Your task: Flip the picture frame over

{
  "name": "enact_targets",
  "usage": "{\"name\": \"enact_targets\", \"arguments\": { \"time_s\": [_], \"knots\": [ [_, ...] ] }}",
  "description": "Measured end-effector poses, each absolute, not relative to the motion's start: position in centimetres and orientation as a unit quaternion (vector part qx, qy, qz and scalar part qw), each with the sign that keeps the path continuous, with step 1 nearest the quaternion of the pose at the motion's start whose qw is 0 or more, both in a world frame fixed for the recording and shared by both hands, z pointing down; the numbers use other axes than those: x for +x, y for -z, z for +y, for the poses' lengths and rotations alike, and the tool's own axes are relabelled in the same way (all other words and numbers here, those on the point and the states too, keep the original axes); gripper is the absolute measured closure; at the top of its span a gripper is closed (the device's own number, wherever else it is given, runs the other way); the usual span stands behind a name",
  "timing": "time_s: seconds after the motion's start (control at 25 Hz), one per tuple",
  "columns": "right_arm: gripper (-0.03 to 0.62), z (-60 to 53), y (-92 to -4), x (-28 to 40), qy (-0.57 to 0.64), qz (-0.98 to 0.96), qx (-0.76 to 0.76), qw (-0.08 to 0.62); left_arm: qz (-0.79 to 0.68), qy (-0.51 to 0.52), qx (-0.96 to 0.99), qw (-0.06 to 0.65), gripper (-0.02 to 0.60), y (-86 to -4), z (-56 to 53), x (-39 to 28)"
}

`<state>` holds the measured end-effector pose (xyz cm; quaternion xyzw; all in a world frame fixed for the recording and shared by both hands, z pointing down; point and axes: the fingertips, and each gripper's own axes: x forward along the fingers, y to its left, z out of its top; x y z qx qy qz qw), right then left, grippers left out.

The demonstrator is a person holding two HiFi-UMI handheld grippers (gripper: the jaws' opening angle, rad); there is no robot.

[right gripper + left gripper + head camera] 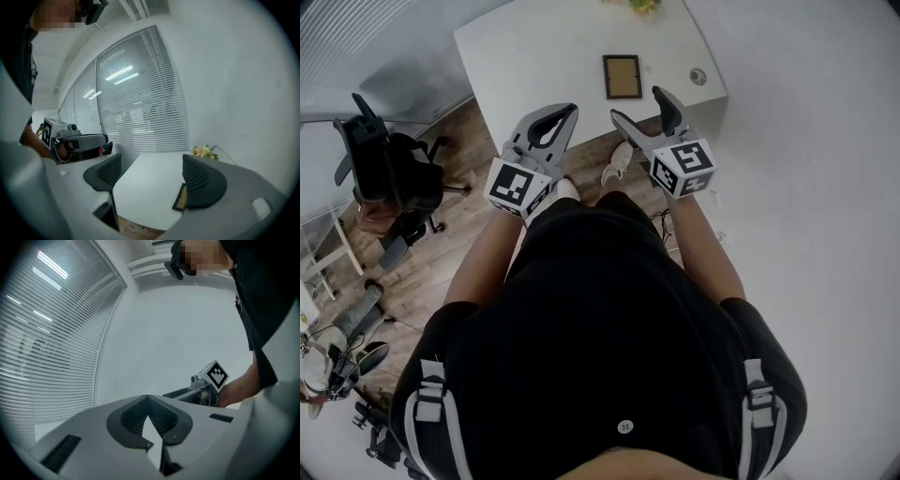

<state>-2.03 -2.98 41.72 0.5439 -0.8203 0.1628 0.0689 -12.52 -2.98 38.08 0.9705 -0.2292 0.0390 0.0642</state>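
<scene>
Left gripper (566, 116): Its two jaws are pressed together at the tips and hold nothing. It is up in the air in front of the person, not over the table. Its own view looks up at a wall, not at the frame, so I think it is just waiting.

Picture frame (622, 76): It lies flat on the table, close to the near edge and well apart from both grippers. It has a dark rim and a tan middle. I cannot tell if that is its front or its back. I think the flip has not begun.

Right gripper (641, 109): Its jaws are wide apart with nothing between them. It points at the table, and in the right gripper view the frame peeks out from behind one jaw. I think it is open like this so it can take the frame by an edge. The frame is thin and flat, so a jaw may need to slide under it.

Table (539, 52): It is white, smooth and mostly bare. Some flowers (642, 5) sit at the far edge. A small round thing (698, 77) is near the right corner.

Room: A black chair (389, 173) stands at the left on a wooden floor (459, 155). Window blinds (136, 108) run along one side. The wall (806, 122) on the right is plain white.
</scene>
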Motion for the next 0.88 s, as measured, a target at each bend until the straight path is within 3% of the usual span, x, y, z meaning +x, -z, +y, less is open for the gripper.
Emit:
{"name": "enact_targets", "arguments": {
  "time_s": [0.52,0.88],
  "knots": [
    [0.187,-13.2,-45.5,4.3,-0.198,-0.843,0.490,0.096,-0.272,-0.032,0.960,0.063,0.578,-37.7,-11.8,-5.4],
    [0.187,-16.0,-53.8,5.7,-0.273,-0.830,0.457,0.168,-0.311,-0.062,0.946,0.070,0.578,-40.6,-15.9,-2.7]
  ]
}}
